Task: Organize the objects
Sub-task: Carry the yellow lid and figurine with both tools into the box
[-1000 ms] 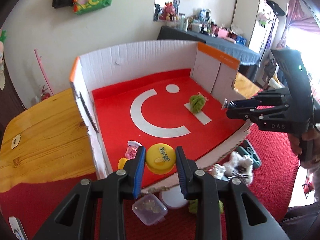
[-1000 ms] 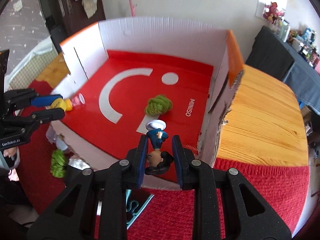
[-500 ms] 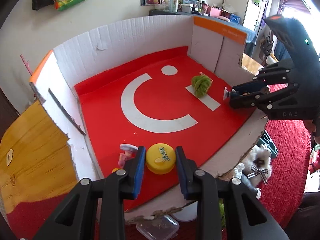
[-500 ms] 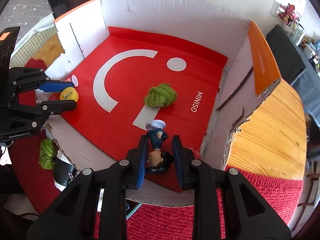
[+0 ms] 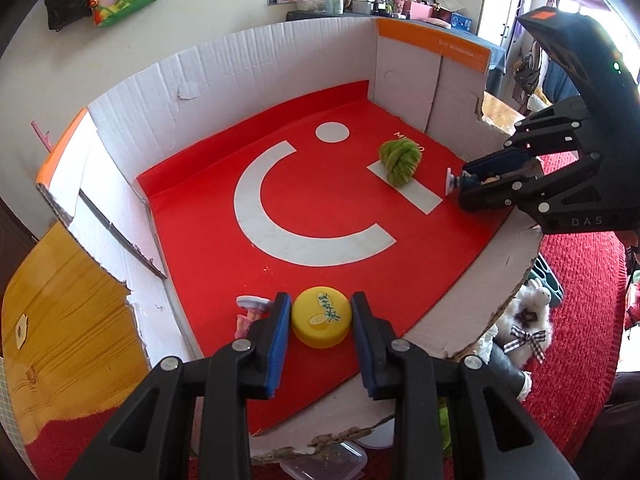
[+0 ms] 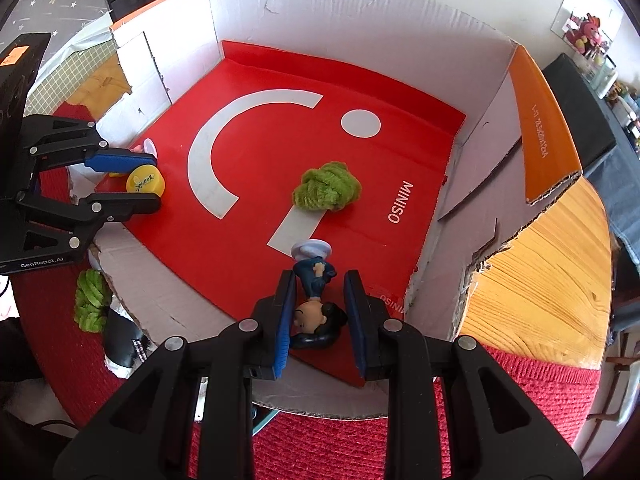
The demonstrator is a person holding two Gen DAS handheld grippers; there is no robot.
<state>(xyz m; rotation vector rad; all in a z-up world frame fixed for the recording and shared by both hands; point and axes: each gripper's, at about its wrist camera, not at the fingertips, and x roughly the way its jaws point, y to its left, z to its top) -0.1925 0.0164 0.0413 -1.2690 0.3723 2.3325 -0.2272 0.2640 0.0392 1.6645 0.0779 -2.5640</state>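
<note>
Both tools are lowering items into the cardboard box: left gripper clamps the yellow cap, right gripper apparently pinches the figurine by its head, so next each must release.

Cream plastered wall behind; a round pale-wood desk under red knitted cloth; white wardrobe beside a bright curtained window.

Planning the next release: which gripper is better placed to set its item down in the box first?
Left, probably: its gripper holds the yellow cap low over the box floor; the right gripper's figurine hangs upside down.
</note>
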